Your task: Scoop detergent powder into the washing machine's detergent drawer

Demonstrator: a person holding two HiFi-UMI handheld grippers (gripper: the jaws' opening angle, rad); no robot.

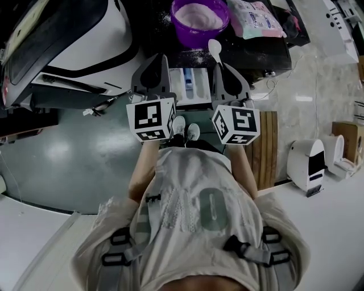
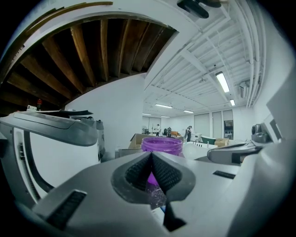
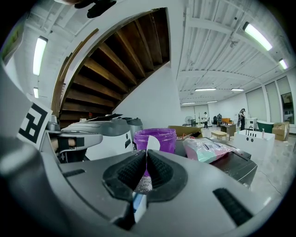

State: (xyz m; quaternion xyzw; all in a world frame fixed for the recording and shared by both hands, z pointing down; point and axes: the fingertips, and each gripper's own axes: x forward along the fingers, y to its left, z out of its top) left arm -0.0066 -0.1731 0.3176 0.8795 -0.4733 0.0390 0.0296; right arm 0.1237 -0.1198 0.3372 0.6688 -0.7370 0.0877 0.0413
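Seen from above, a person in a pale shirt holds two grey grippers out side by side, each carrying a cube with black-and-white square markers.

The left gripper (image 1: 154, 59) has its jaws pressed together at the tips with nothing between them. In the left gripper view its ribbed black pads (image 2: 138, 173) meet in a point.

The right gripper (image 1: 219, 66) is clamped on the handle of a white spoon (image 1: 215, 48). The spoon sticks forward from the jaw tips toward a purple bowl (image 1: 193, 38). In the right gripper view the spoon's rounded head (image 3: 152, 143) rises just above the closed pads, edge-on in front of the bowl.

The bowl holds white detergent powder (image 1: 199, 16) and stands on a dark top surface (image 1: 250, 51), straight ahead of both grippers. Loose powder (image 1: 190, 55) is scattered on that surface just in front of the bowl.

The detergent drawer (image 1: 190, 85) – white with blue parts – is pulled out and lies between the two grippers, nearer the person than the bowl. The spoon's head is beyond the drawer, over the dark surface and short of the bowl.

A pink and teal pouch (image 1: 256, 18) lies flat on the surface just right of the bowl. A large white and black machine housing (image 1: 74, 40) fills the upper left. The person's white shoes (image 1: 186, 129) show on the floor below the drawer.
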